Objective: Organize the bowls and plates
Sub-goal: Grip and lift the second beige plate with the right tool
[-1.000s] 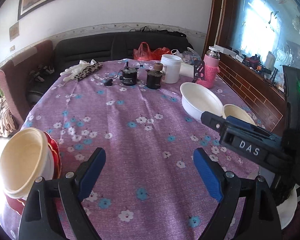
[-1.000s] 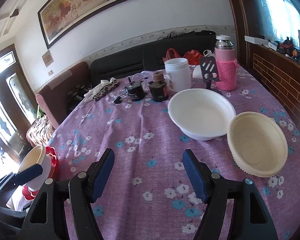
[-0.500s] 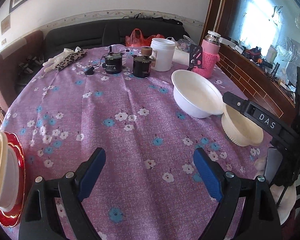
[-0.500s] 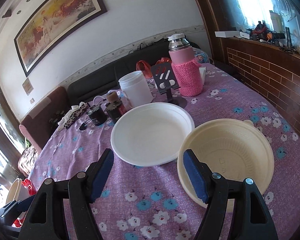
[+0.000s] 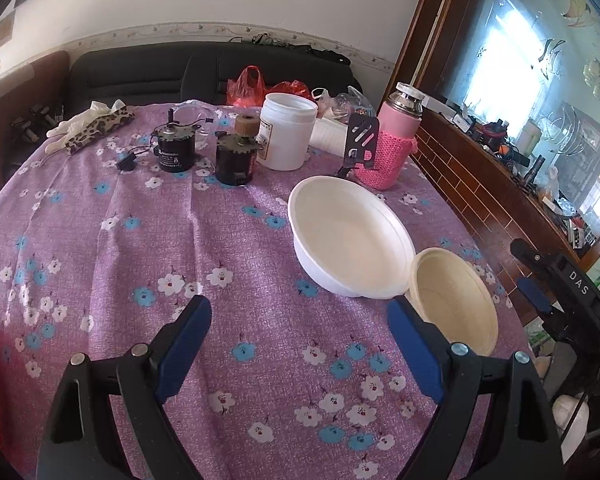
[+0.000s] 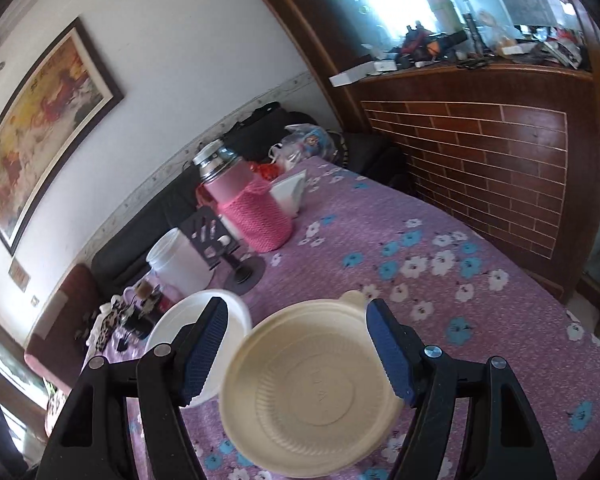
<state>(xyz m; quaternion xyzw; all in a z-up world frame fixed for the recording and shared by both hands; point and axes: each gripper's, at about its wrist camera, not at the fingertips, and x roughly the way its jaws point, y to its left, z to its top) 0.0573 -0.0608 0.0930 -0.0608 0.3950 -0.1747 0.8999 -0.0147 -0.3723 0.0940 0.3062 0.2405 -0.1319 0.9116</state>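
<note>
In the right wrist view the right gripper (image 6: 294, 344) hangs over the round cream plastic bowl (image 6: 312, 396), its blue-padded jaws apart and straddling the bowl's far rim. Neither pad appears to press on it, though the right pad sits very close to the rim's edge and contact there cannot be ruled out. The bowl rests on the purple flowered tablecloth (image 6: 440, 280), just beside the larger round white foam bowl (image 6: 204, 332) to its left; from the left wrist view the two rims look to be touching or nearly so.

The left gripper (image 5: 300, 344) hovers above bare cloth with its jaws wide apart and nothing between them, the white bowl just beyond and the cream bowl just past its right finger.

The step in hand looks like reaching for the cream bowl to gather it with other dishes. Next, the right jaws would need to drop over the rim and close on the thin wall without nudging the white bowl.

Farther back stand a white plastic jar (image 5: 286, 136), a pink knitted-sleeve flask (image 5: 392, 148) and two small dark motors (image 5: 176, 148).
</note>
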